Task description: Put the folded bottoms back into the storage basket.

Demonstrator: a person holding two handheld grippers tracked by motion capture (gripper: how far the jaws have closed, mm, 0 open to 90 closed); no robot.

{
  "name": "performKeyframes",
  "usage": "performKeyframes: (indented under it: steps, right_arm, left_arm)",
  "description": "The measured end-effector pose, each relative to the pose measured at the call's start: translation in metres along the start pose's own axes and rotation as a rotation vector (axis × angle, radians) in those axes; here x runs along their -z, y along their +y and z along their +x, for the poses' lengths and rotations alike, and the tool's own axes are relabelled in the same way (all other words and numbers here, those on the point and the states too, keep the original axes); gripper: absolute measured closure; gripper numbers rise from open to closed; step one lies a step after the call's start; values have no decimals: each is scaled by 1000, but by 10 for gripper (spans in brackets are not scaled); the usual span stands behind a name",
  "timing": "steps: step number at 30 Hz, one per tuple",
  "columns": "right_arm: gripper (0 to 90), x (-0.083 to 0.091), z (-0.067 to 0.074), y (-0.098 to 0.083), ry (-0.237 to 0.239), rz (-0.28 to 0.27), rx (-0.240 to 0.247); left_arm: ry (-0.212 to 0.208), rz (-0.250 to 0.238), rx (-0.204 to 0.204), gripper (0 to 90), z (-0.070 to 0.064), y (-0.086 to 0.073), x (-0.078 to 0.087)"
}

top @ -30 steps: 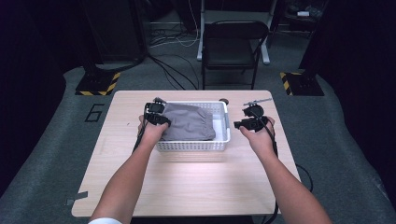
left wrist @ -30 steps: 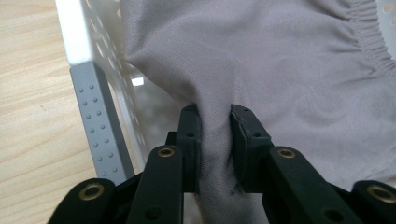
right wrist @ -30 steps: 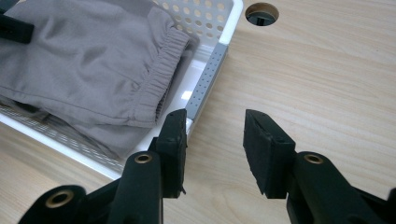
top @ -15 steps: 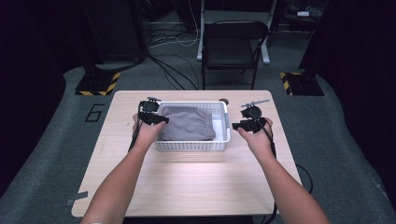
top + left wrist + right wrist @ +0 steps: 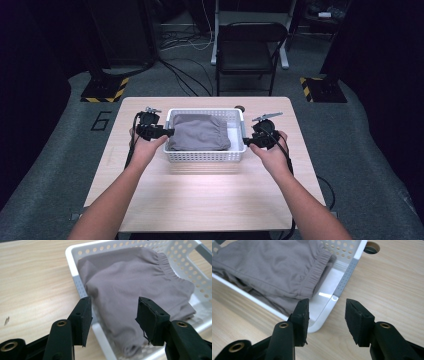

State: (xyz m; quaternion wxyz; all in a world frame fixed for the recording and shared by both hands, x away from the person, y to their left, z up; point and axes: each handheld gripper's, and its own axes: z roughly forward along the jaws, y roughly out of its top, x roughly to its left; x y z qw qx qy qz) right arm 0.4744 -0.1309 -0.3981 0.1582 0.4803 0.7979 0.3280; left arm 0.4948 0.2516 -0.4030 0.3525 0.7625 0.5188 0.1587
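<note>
A white perforated basket stands on the wooden table and holds a folded grey garment with an elastic waistband. My left gripper is at the basket's left rim. In the left gripper view the left gripper hovers open over the rim and the garment; its jaws have just been opening and press on nothing. My right gripper is at the right rim. The right gripper straddles the basket's corner edge with a gap on both sides, and its jaws have also just been opening.
A small round hole is in the tabletop just behind the basket, also seen as the hole near the right gripper. A black folding chair stands on the floor beyond the table, with cables around it. Bare wood lies in front of the basket.
My left gripper has let go of the garment, opened, and drawn back leftward from over the cloth to the basket's left rim. The right gripper has stayed in place and widened slightly.
</note>
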Motion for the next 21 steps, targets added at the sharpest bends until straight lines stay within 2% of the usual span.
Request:
performKeyframes:
  steps: [2,3,5,6,8,11,13,17,18,19,21]
  right_arm:
    - [536,0,4,-6,-2,-5,10]
    - [535,1,5,-8,-2,2,14]
    - [530,2,8,-13,0,-8,21]
    - [529,3,9,-15,0,-8,19]
    - [524,5,11,-21,5,-16,25]
    - [519,8,14,-30,11,-23,16]
    - [514,9,15,-36,6,-23,23]
    - [507,11,17,-49,-10,-27,25]
    - [506,12,17,-55,-10,-30,28]
    - [504,13,18,-59,-8,-30,11]
    - [504,12,18,-63,-6,-27,13]
  left_arm:
    - [-11,-25,7,456,2,-7,6]
    - [-12,-18,8,456,3,-12,11]
    - [-22,-27,26,455,4,-17,15]
    - [-27,-50,45,454,5,-21,17]
    - [-42,-52,54,451,8,-30,24]
    - [-54,-55,76,443,14,-47,30]
    - [-59,-57,91,439,16,-64,32]
    - [-57,-65,93,436,17,-80,34]
    - [-60,-80,99,430,17,-92,35]
    - [-59,-74,81,426,18,-96,36]
    - [-57,-78,77,423,18,-100,36]
